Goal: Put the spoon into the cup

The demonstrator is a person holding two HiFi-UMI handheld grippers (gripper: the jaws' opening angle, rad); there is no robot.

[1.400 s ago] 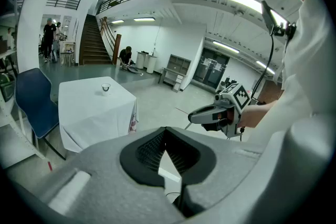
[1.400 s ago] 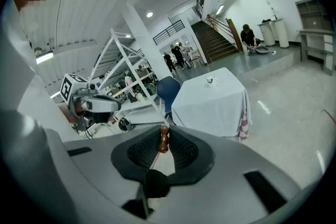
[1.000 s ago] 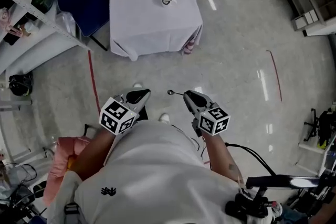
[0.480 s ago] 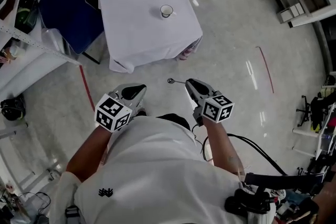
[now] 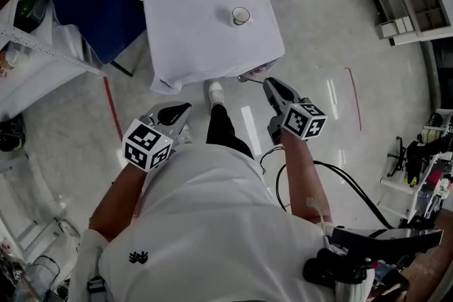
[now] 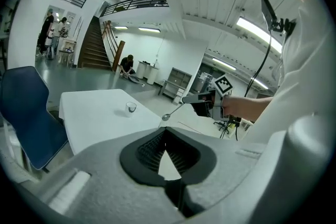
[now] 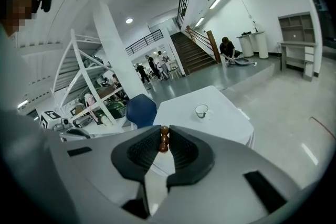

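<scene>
A small white cup (image 5: 241, 15) stands on the white-clothed table (image 5: 191, 25), toward its right side. My right gripper (image 5: 271, 86) is shut on the handle of a metal spoon (image 5: 245, 78), whose bowl pokes left, just short of the table's near edge. In the right gripper view the spoon's brown handle end (image 7: 164, 139) sits pinched between the pads, with the cup (image 7: 201, 110) ahead. My left gripper (image 5: 177, 110) hangs lower left over the floor, shut and holding nothing. The left gripper view shows the spoon (image 6: 167, 117), the right gripper (image 6: 195, 105) and the cup (image 6: 130, 107).
A blue chair (image 5: 92, 0) stands left of the table, with white shelving (image 5: 28, 46) beyond it. Red tape lines (image 5: 352, 99) mark the shiny floor. Cables and equipment (image 5: 368, 251) trail at the lower right. People stand far off by the stairs (image 7: 157, 65).
The person has walked toward the table, which now sits closer. Both grippers moved forward, and the right one with the spoon has reached the table's near edge.
</scene>
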